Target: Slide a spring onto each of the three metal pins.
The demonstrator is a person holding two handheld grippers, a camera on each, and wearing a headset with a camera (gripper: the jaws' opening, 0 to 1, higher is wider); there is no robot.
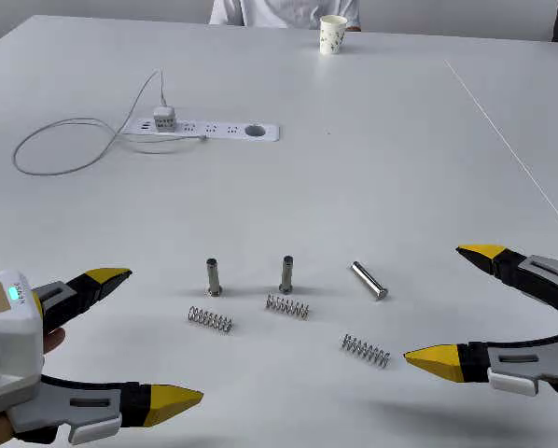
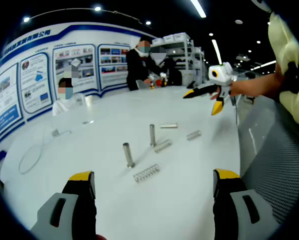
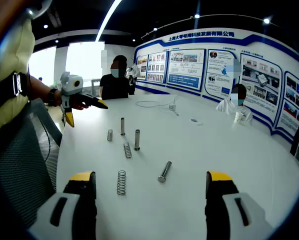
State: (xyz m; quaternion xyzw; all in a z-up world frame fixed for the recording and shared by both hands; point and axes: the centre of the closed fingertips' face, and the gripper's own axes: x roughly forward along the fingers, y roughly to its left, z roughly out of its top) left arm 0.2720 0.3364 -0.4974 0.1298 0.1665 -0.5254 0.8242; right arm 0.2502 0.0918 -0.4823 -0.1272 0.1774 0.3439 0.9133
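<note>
Head view: on the white table [image 1: 372, 168], the yellow-tipped left gripper [image 1: 166, 334] and yellow-tipped right gripper [image 1: 431, 301] are both spread wide and empty. Between them stand the left polished metal pin [image 1: 213, 276] and the middle pin [image 1: 286, 273]. The third pin [image 1: 369, 280] lies flat.

Left gripper view: jaws wide, nearest coiled steel spring [image 2: 147, 172] dead ahead, loose.

Right gripper view: wide too, the right-hand spring [image 3: 121, 182] closest.

No spring threaded yet, so this looks like the start. Next up is pinching one spring and lining its bore up with a pin tip.
</note>
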